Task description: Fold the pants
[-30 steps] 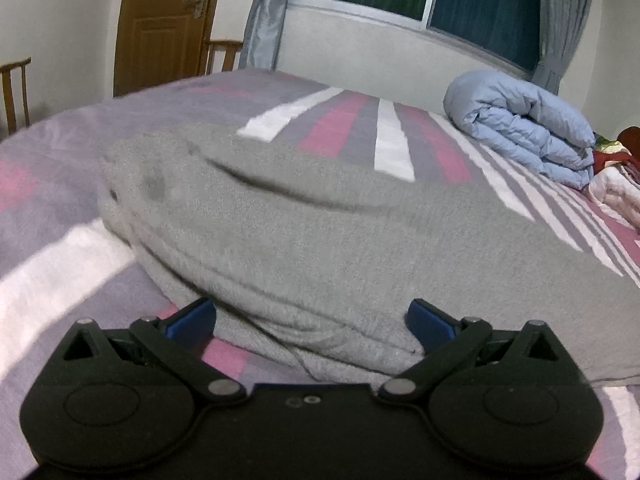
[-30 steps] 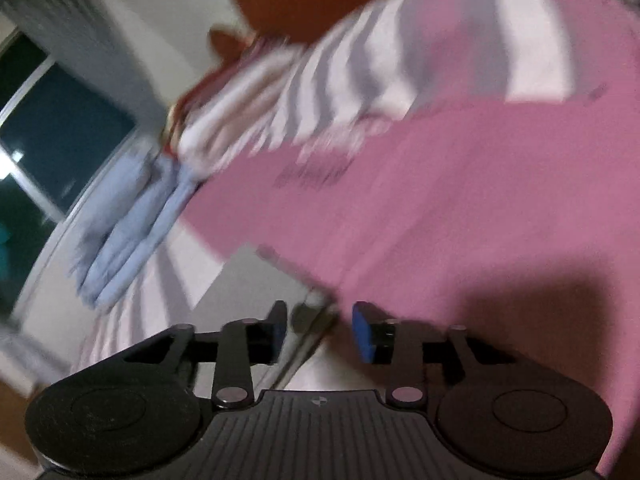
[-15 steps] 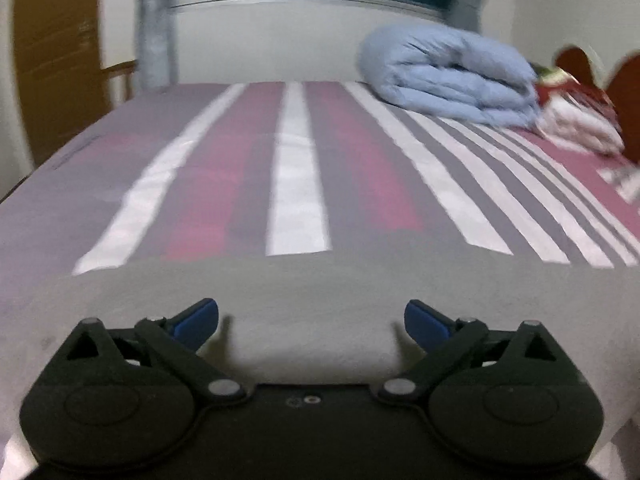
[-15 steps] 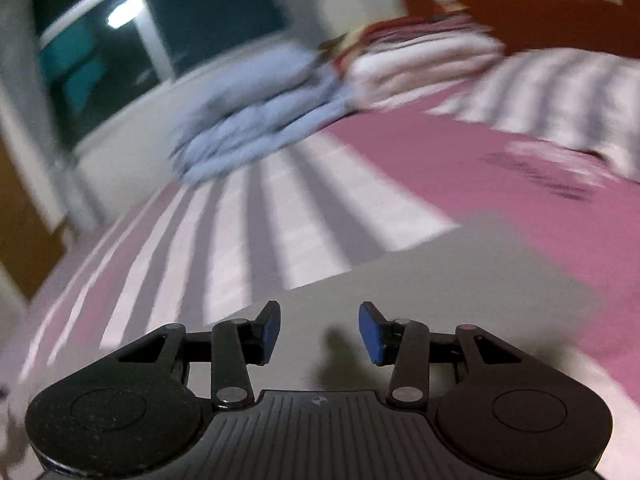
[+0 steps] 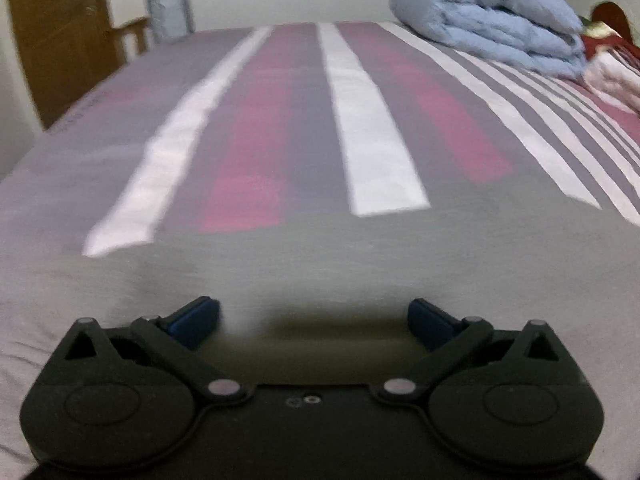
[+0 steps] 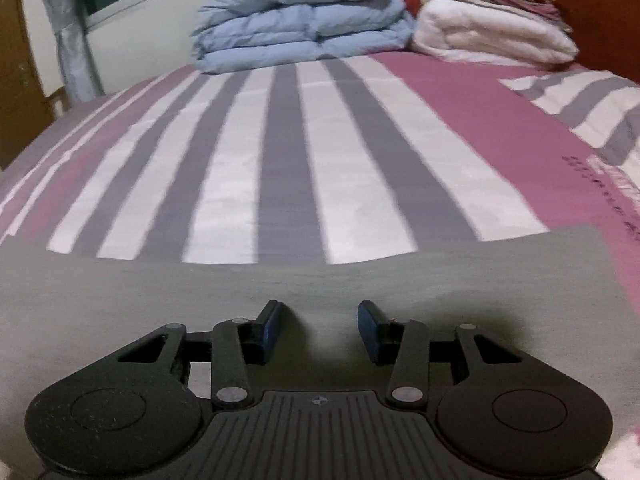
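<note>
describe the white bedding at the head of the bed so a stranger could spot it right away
Start at the striped bed and look to its far end, by the wall under the window. Two folded piles sit there side by side: the white bedding is the right one, touching the blue duvet. It alone is white and has dark red cloth lying on top.

A wide bed covered in a sheet striped pink, grey and white carries everything. Flat grey knit pants lie across its near part. At the far end a folded pale blue quilt rests on the sheet, with a folded white blanket touching its right side.
</note>
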{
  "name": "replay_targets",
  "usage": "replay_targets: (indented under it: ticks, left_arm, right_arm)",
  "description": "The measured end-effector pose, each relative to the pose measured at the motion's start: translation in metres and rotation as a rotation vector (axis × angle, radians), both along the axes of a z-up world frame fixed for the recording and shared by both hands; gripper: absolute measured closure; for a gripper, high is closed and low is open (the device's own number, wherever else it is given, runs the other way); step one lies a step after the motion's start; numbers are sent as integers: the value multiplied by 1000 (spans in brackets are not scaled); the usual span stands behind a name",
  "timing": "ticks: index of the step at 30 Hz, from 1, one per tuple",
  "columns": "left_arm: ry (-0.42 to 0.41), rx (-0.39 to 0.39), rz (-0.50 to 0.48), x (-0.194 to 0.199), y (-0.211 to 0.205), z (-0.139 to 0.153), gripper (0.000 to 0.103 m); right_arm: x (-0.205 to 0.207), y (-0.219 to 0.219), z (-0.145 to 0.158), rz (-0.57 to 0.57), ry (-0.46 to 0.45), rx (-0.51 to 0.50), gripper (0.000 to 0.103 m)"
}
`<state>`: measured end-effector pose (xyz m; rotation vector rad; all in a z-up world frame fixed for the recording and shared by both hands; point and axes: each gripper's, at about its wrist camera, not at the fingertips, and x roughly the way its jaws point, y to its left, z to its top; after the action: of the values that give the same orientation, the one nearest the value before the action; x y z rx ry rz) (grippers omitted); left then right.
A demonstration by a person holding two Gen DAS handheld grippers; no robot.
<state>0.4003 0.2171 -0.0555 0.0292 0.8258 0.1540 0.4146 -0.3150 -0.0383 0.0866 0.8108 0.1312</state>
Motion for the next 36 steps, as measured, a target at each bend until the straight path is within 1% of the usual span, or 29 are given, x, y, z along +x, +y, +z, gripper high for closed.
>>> replay_targets:
  ticks: [1, 3, 5, 7, 9, 10, 11, 12, 13, 14, 15, 17, 19, 22, 24, 26, 27, 29, 30, 31, 32, 34, 35, 36]
  left_arm:
    - [-19, 37, 6, -5, 0, 5, 7]
    - [-64, 91, 22, -16, 5, 13, 6]
    - [-80, 122, 70, -21, 18, 17, 7]
    - [-111, 144, 123, -31, 35, 22, 7]
    - [-136, 179, 201, -42, 56, 26, 7]
    - [-140, 177, 238, -48, 68, 27, 7]
    - [-136, 148, 278, -54, 81, 25, 6]
    - [-136, 115, 287, -59, 89, 22, 6]
    - [-133, 99, 301, -63, 95, 19, 6]
    - [-125, 101, 320, -66, 99, 16, 5]
    - [-136, 85, 320, -70, 102, 14, 5]
    - [-152, 29, 356, -77, 109, 12, 5]
    - [-167, 22, 370, -77, 108, 9, 5]
    - [-174, 3, 381, -77, 112, 3, 5]
    - [-176, -14, 377, -80, 115, 1, 5]
    - [-178, -17, 368, -78, 117, 0, 5]
    - [-179, -15, 366, -78, 117, -1, 5]
    - [-182, -17, 368, -79, 116, -2, 5]
    - [-182, -21, 370, -79, 117, -3, 5]
    - [-181, -28, 371, -80, 117, -3, 5]
    - [-178, -32, 374, -81, 117, -2, 5]
    - [-172, -25, 376, -82, 117, 1, 5]
    - [-169, -16, 374, -82, 115, 3, 5]
    - [-163, -5, 370, -82, 113, 4, 5]
  right_arm:
    - [-6, 0, 8, 21, -28, 27, 59]
    - [-15, 14, 24, 106, -76, 100, 59]
    - [-10, 44, 30, 176, -82, 124, 59]
    - [-3, 83, 34, 249, -83, 145, 59]
    - [2, 120, 35, 307, -81, 165, 59]
    - [6, 143, 36, 342, -82, 175, 59]
    - [8, 163, 35, 371, -79, 190, 59]
    - [11, 184, 35, 400, -73, 207, 59]
    - [13, 202, 32, 427, -65, 217, 59]
    - [16, 224, 30, 457, -56, 229, 59]
    - [18, 246, 28, 490, -49, 238, 59]
    - [18, 288, 22, 554, -37, 224, 59]
    - [18, 319, 13, 587, -19, 213, 59]
    - [23, 348, 0, 590, -18, 162, 59]
    - [34, 357, -8, 564, -20, 118, 59]
    - [46, 353, -11, 541, 12, 152, 59]
    - [46, 352, -10, 534, 13, 156, 59]
    - [41, 349, -3, 536, -24, 132, 59]
    - [36, 349, -4, 546, -25, 106, 59]
    - [35, 348, -8, 556, -2, 90, 59]
    - [33, 343, -8, 547, 5, 85, 59]
    - [30, 324, -1, 485, -6, 83, 59]
    - [26, 310, 5, 455, -29, 98, 59]
    - [19, 292, 14, 450, -78, 130, 59]
